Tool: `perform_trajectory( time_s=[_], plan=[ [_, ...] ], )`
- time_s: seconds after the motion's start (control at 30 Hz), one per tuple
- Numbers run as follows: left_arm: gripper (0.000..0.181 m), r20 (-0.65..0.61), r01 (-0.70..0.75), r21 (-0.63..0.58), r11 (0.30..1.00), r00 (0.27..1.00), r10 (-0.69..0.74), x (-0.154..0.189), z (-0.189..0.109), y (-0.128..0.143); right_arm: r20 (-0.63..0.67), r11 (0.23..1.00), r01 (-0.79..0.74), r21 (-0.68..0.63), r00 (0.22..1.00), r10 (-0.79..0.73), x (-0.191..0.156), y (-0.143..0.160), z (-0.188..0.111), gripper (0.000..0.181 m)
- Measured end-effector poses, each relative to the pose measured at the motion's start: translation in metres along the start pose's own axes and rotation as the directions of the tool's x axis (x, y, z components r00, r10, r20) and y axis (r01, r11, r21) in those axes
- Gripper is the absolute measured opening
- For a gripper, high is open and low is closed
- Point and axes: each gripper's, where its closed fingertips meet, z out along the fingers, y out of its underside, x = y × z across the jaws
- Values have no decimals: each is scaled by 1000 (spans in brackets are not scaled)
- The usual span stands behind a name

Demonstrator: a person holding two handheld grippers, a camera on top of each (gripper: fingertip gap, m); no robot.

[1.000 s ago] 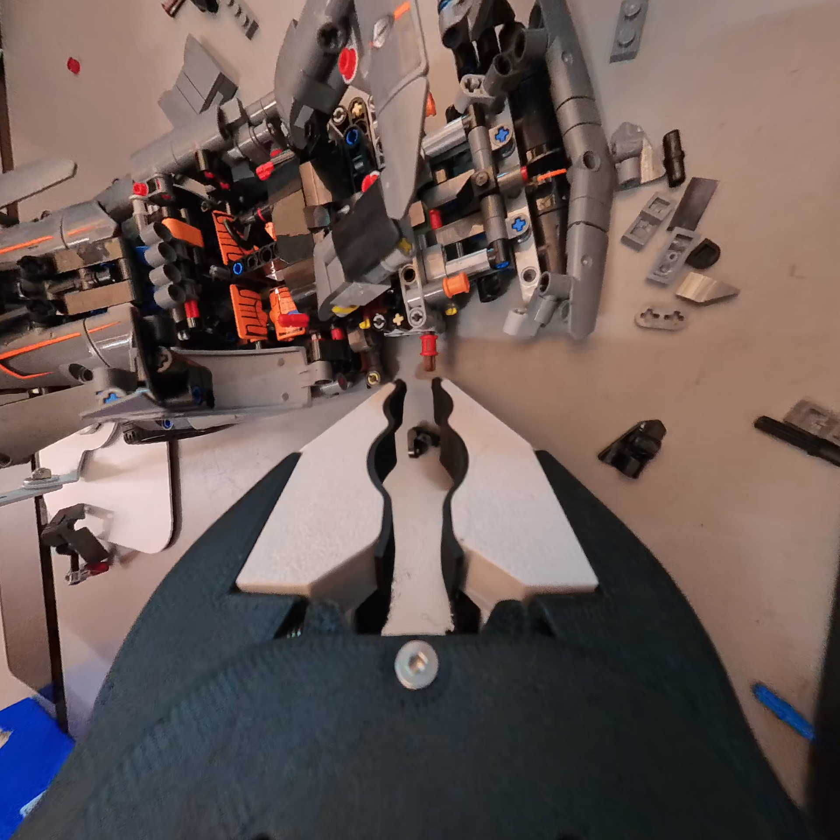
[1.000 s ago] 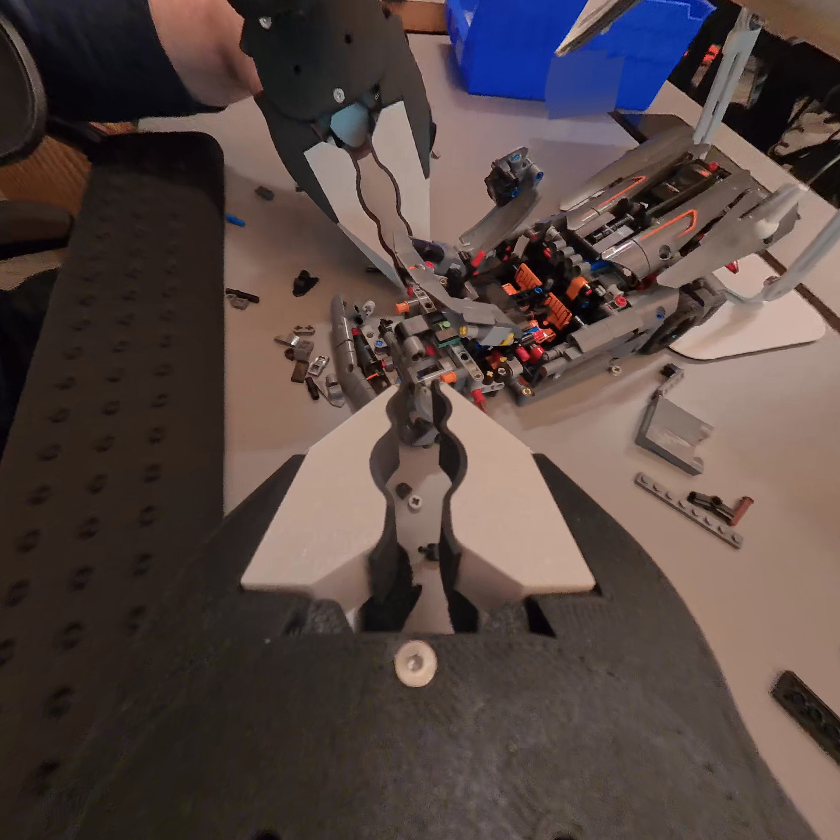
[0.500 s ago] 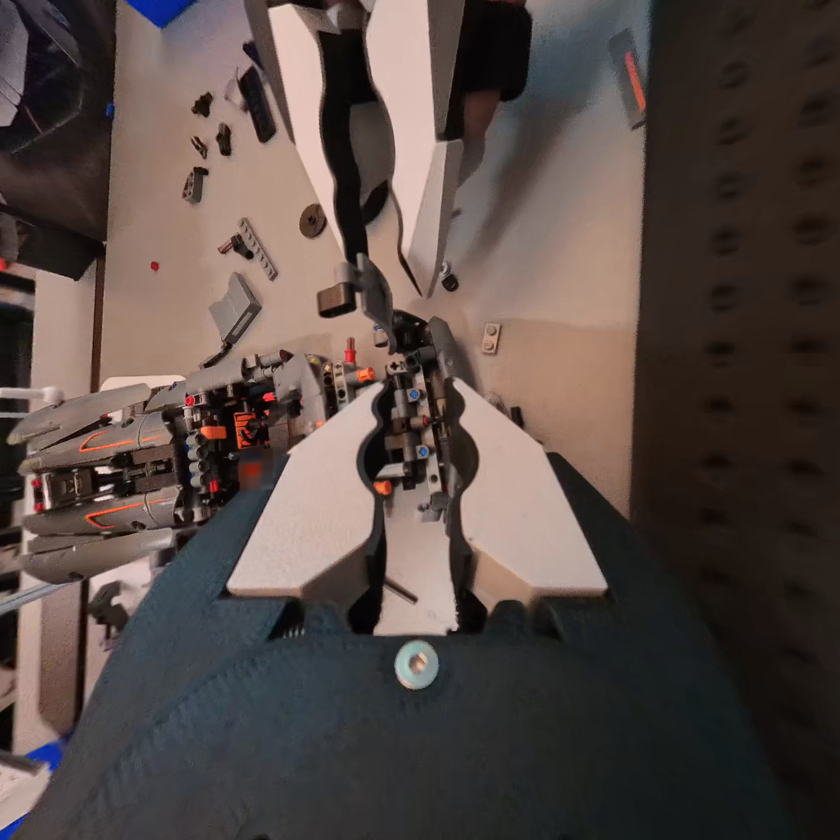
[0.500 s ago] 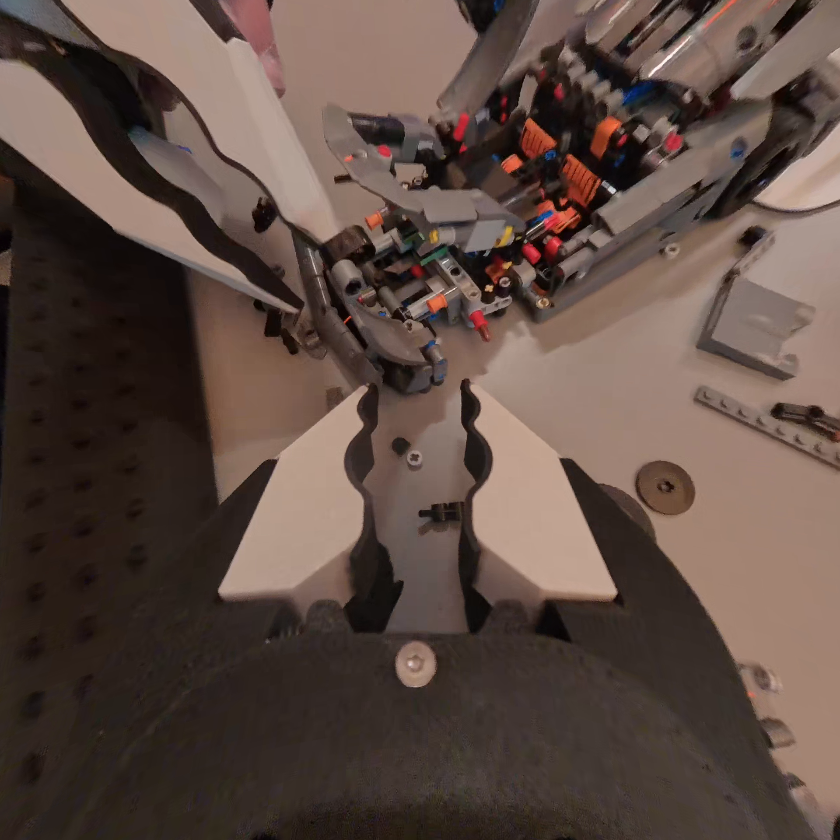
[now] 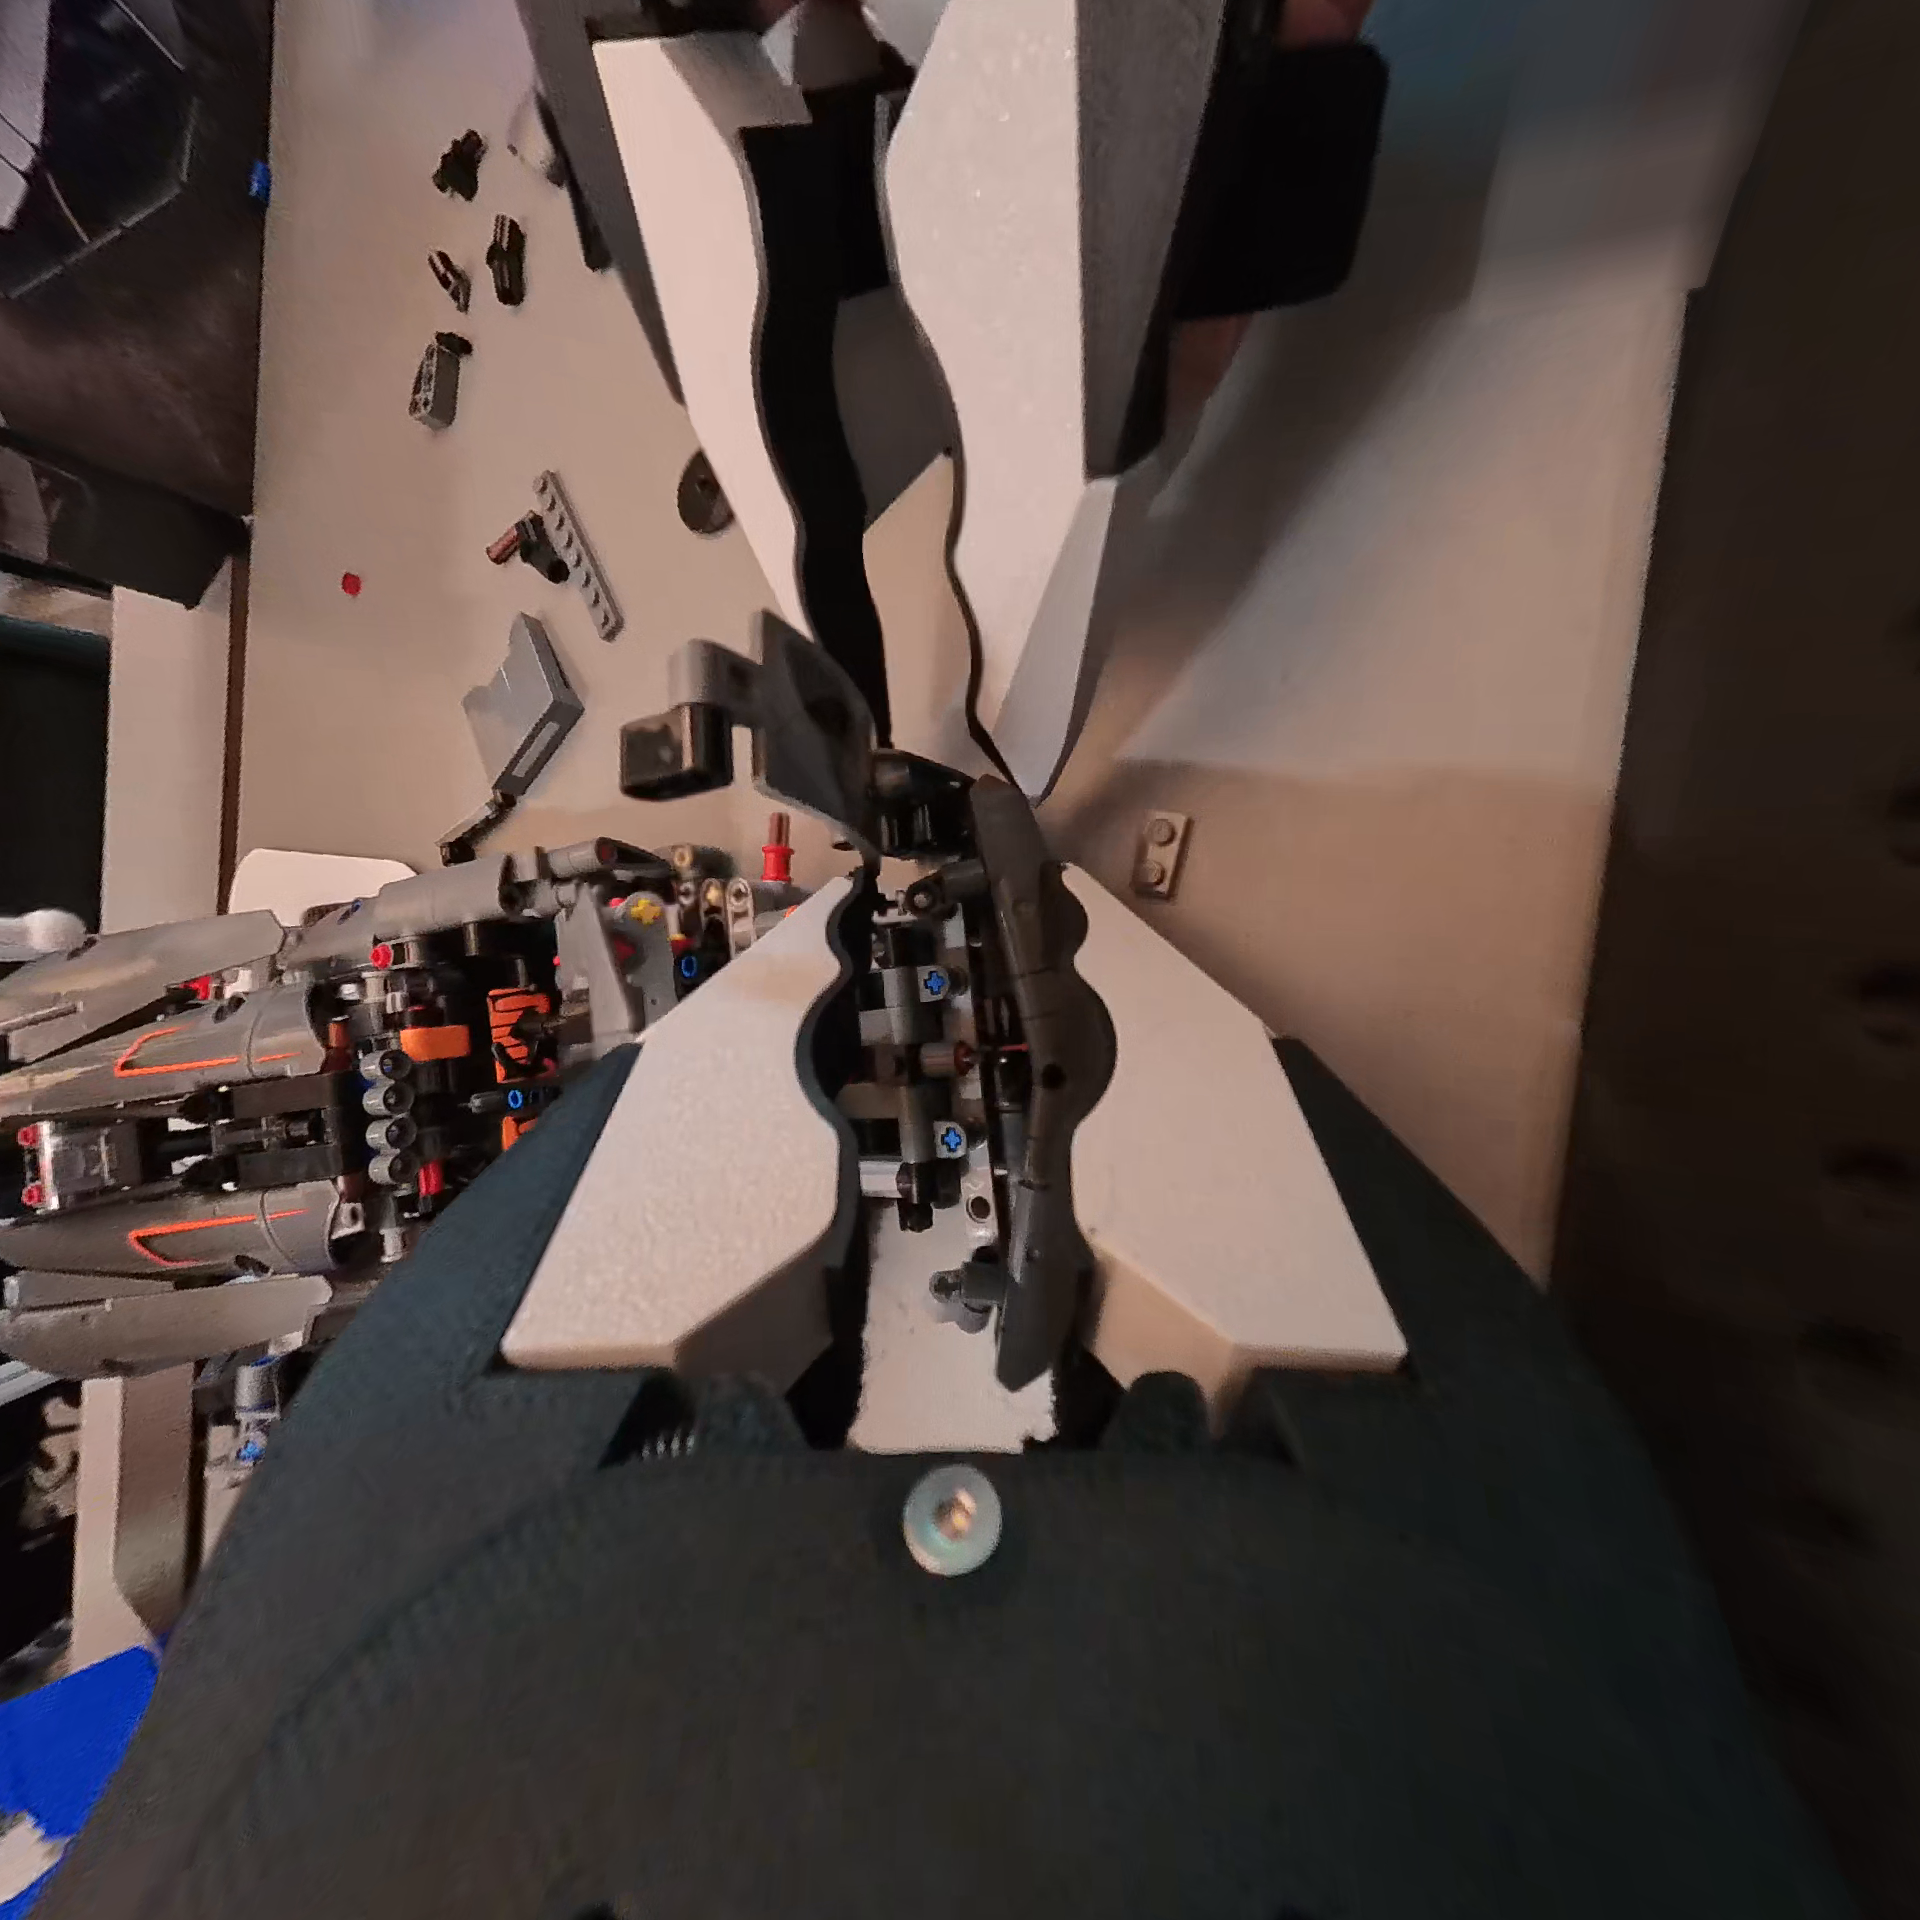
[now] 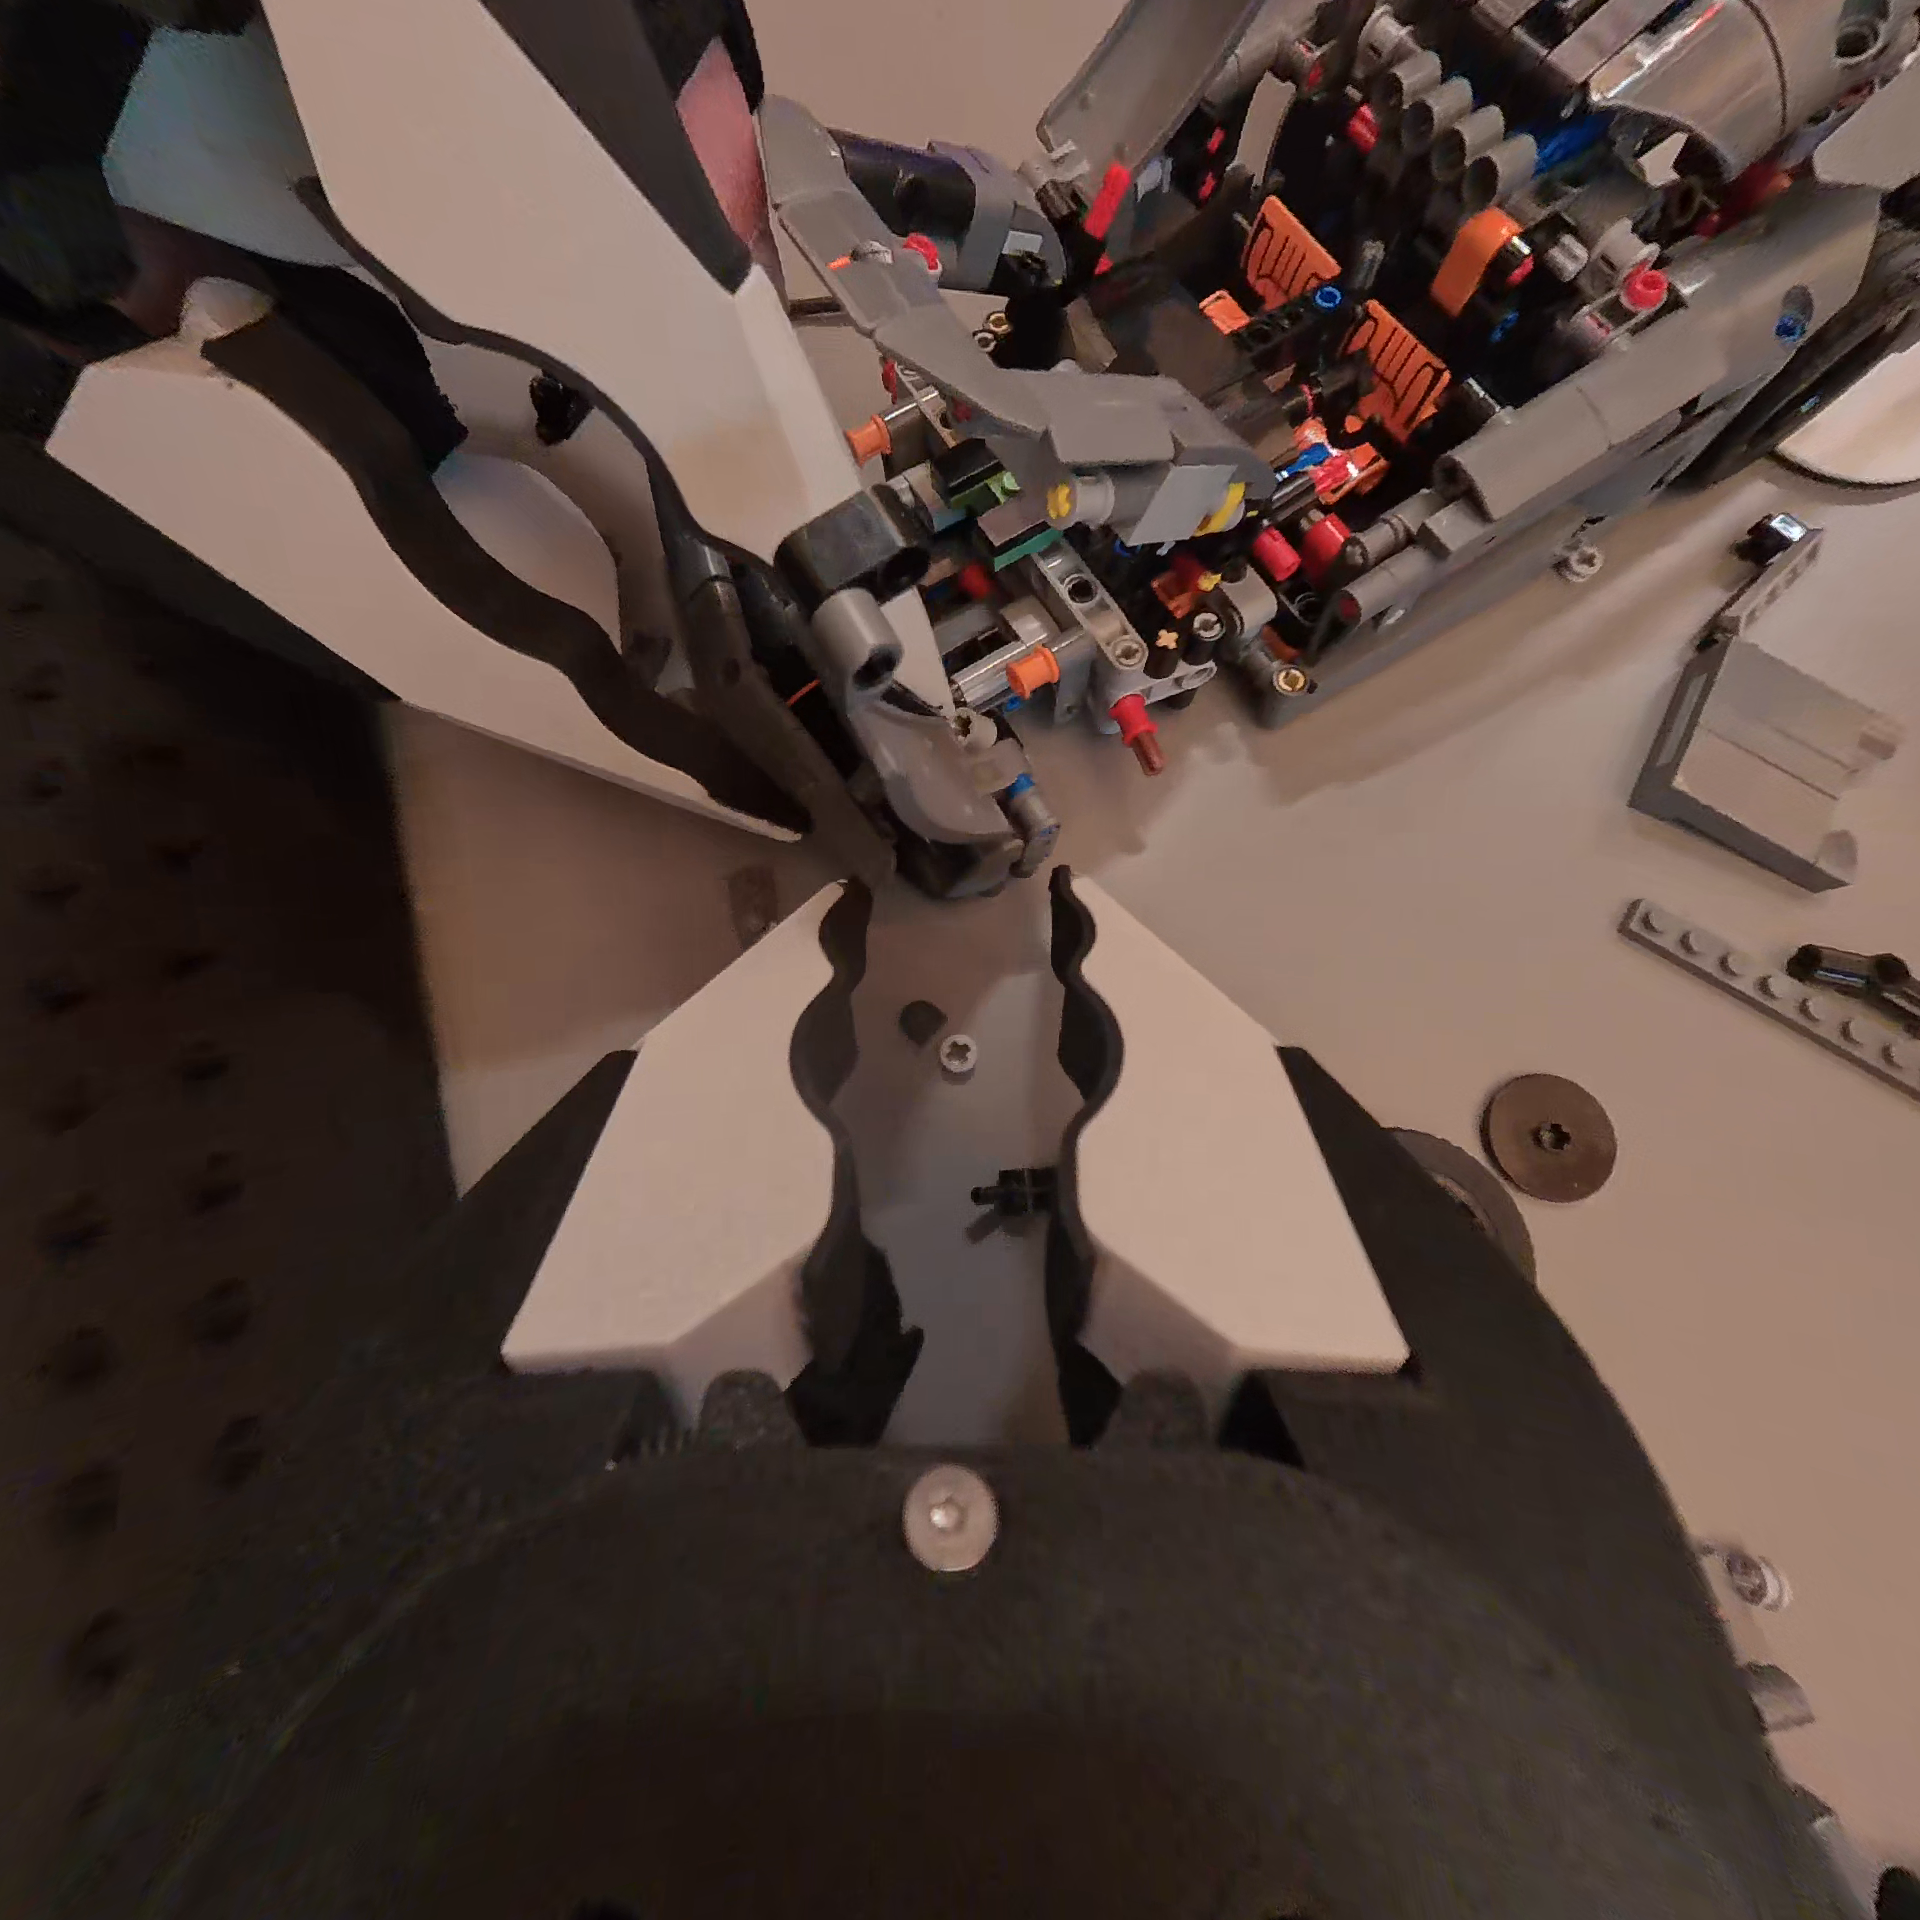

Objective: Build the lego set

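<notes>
Lego model (image 6: 1351, 416) on the table (image 6: 1351, 987) — loose plate (image 6: 1766, 997) and disc (image 6: 1550, 1138) to its right

The left tool (image 5: 961, 894) covers the near end of the lego model (image 5: 260, 1091), whose tail runs off the left edge. In the right wrist view the model (image 6: 1403, 364) is cut by the top edge. A round dark disc (image 5: 704, 497) is half hidden behind the right tool (image 5: 935, 748).

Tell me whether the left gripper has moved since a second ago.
Yes. The left gripper has come in onto the model: a second ago its tips stood short of the model's edge over bare table; now its fingers flank the model's curved grey end panel.
</notes>
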Motion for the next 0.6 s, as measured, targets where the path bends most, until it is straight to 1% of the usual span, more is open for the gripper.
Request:
perform_trajectory(
  time_s=[0.1,0.13,0.17,0.2,0.23,0.33,0.47,0.53,0.6],
  plan=[
    [30,24,2,7,1000,1000,-3,0,-1,-1,-15,1000,15,2,1000,-15,1,0,-2,36],
    [31,35,-1,7,1000,999,1,0,-1,-1,1,1000,-4,6,1000,3,0,0,-3,38],
    [37,55,-4,4,1000,998,4,-2,-1,-1,36,999,-40,10,999,39,-2,0,-5,42],
    [46,52,-10,10,1000,999,10,-1,-2,-3,66,997,-80,16,995,79,-3,0,-7,44],
    [51,47,-13,17,1000,999,12,1,-2,-5,83,994,-107,27,991,105,-3,-2,-9,47],
    [63,50,-15,12,1000,999,15,5,-1,-7,130,990,-112,91,987,100,-10,-12,-14,52],
    [61,31,46,-5,999,998,-46,10,5,-1,122,991,-109,83,988,98,-10,-12,-7,53],
    [61,43,67,1,998,997,-67,8,6,-1,126,991,-108,79,987,98,-12,-11,-4,55],
    [58,42,84,13,996,996,-85,8,8,-2,122,992,-97,82,989,87,-13,-12,-3,53]
  ],
)
